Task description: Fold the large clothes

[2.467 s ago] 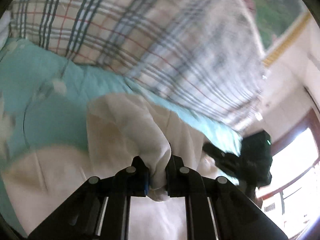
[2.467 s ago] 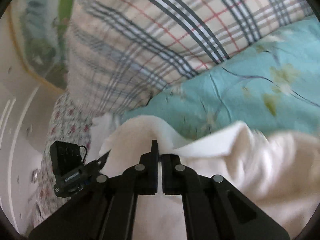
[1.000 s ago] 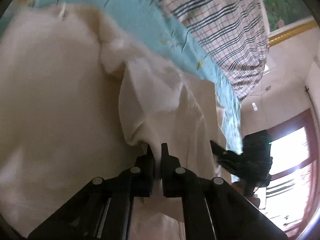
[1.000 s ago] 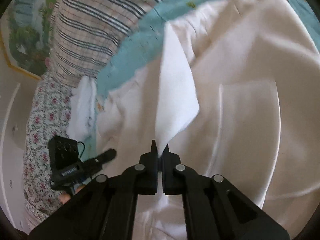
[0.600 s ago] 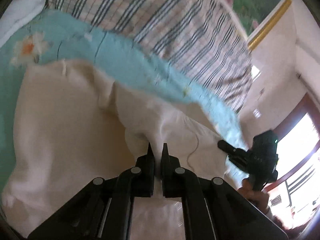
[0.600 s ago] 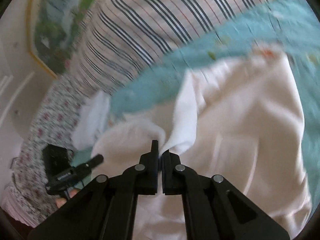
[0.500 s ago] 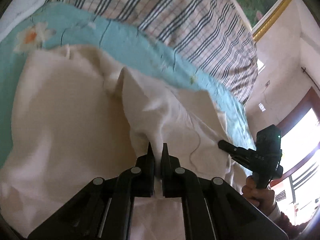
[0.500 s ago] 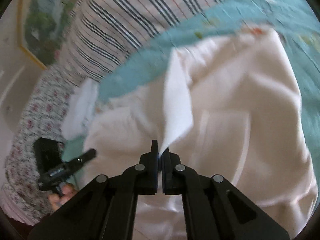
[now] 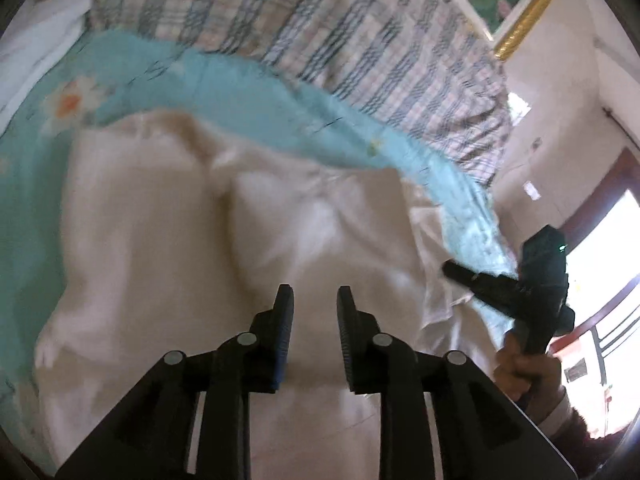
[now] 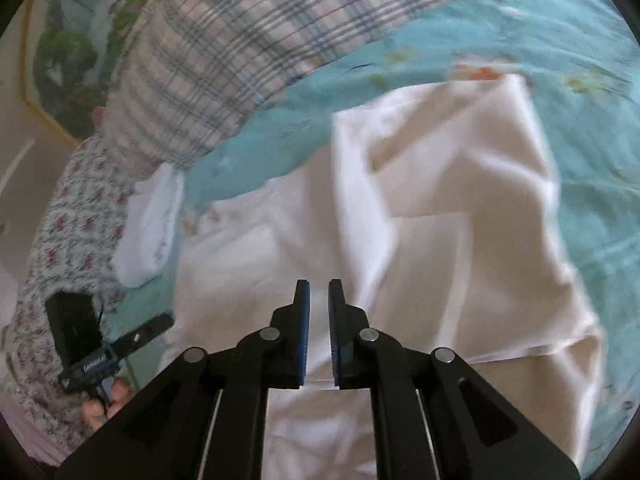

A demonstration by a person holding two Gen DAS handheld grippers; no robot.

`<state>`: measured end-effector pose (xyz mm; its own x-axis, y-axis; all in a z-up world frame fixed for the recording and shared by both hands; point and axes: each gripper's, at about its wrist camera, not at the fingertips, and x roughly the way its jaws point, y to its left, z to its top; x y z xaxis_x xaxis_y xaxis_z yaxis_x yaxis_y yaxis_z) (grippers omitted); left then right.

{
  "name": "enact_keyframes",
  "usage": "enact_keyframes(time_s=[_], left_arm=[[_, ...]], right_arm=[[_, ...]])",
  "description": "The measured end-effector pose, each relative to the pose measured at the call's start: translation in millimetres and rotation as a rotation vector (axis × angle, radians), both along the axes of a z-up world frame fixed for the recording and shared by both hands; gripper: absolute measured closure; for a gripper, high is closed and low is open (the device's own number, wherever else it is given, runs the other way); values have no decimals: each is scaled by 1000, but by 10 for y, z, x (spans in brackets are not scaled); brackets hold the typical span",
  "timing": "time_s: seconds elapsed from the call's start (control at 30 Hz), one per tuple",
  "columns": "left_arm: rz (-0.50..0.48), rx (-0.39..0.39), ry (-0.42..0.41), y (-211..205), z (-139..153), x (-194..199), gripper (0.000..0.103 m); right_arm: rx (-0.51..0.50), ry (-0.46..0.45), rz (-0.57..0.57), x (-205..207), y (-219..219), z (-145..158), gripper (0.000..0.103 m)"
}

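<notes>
A large cream-white garment (image 9: 168,240) lies spread on a teal flowered bedsheet (image 9: 168,76). It also fills the middle of the right wrist view (image 10: 460,208), with a folded flap lying over it. My left gripper (image 9: 314,294) is open and empty just above the cloth. My right gripper (image 10: 319,290) is open a little, empty, above the garment's near part. The right gripper shows at the right of the left wrist view (image 9: 516,292), the left gripper at the lower left of the right wrist view (image 10: 116,344).
A plaid blanket (image 9: 320,28) lies behind the garment on the bed. A folded white cloth (image 10: 150,224) sits by the garment's left side. A floral quilt (image 10: 68,240) lies at the left. A framed picture (image 10: 68,36) hangs on the wall. A bright window (image 9: 600,264) is at the right.
Both grippers were shut on folds of the garment and held them up. Now both have opened and let go, and the cloth has dropped flat onto the bed.
</notes>
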<state>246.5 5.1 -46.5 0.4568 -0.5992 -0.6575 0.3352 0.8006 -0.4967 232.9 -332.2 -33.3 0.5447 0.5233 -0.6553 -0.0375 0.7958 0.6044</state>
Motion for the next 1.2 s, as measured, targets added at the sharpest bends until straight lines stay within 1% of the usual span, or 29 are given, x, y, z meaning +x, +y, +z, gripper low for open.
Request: enact_keyframes(time_s=[0.07, 0.1, 0.13, 0.2, 0.23, 0.27, 0.3, 0.33, 0.4, 0.6, 0.63, 0.67, 0.7, 0.73, 0.77, 0.8, 0.9, 0.93, 1.07, 1.1, 1.13, 1.2], left_arm=[[-22, 28, -6, -177, 13, 108, 76], [-25, 49, -8, -240, -9, 160, 71], [-11, 86, 6, -291, -90, 233, 67], [19, 126, 65, -293, -259, 322, 66], [44, 146, 120, -242, -404, 361, 66], [50, 140, 146, -204, -478, 370, 67], [51, 118, 154, -152, -532, 355, 71], [52, 99, 146, -106, -550, 327, 73], [45, 95, 141, -71, -567, 298, 74], [57, 88, 144, -38, -521, 224, 73], [61, 89, 143, -22, -491, 194, 71], [66, 95, 137, 17, -448, 131, 68], [77, 107, 132, 33, -415, 73, 60], [87, 116, 125, 91, -382, -4, 57], [99, 115, 122, 147, -354, -86, 56], [109, 108, 125, 213, -336, -164, 56], [168, 88, 136, 472, -281, -439, 49], [193, 89, 139, 575, -269, -542, 46], [284, 87, 162, 987, -257, -935, 42], [303, 88, 167, 1075, -253, -1016, 39], [323, 88, 172, 1171, -251, -1103, 37], [358, 89, 180, 1334, -249, -1237, 36]], right_arm=[[-10, 26, 49, 87, 216, -48, 90], [-24, 39, 67, 119, 291, -83, 90], [-49, 58, 82, 149, 352, -142, 89], [-117, 104, 79, 200, 410, -273, 86], [-147, 124, 65, 207, 391, -340, 86], [-156, 138, 46, 203, 339, -410, 87], [-138, 140, 34, 194, 290, -446, 87], [-106, 135, 25, 175, 235, -479, 87], [-85, 127, 15, 150, 186, -495, 87], [-106, 135, 6, 80, 180, -374, 85], [-104, 133, 4, 59, 165, -348, 84], [-101, 125, 2, 5, 148, -298, 79], [-101, 118, 1, -48, 139, -259, 71], [-104, 112, -4, -95, 136, -220, 65], [-109, 107, -9, -155, 119, -182, 58], [-112, 101, -15, -228, 94, -145, 58], [-113, 97, -27, -471, 2, -66, 58], [-116, 98, -31, -533, -20, -52, 58], [-131, 103, -53, -872, -140, -10, 58], [-132, 105, -62, -962, -180, -1, 57], [-127, 106, -73, -1055, -232, 7, 57], [-111, 106, -105, -1238, -345, 29, 57]])
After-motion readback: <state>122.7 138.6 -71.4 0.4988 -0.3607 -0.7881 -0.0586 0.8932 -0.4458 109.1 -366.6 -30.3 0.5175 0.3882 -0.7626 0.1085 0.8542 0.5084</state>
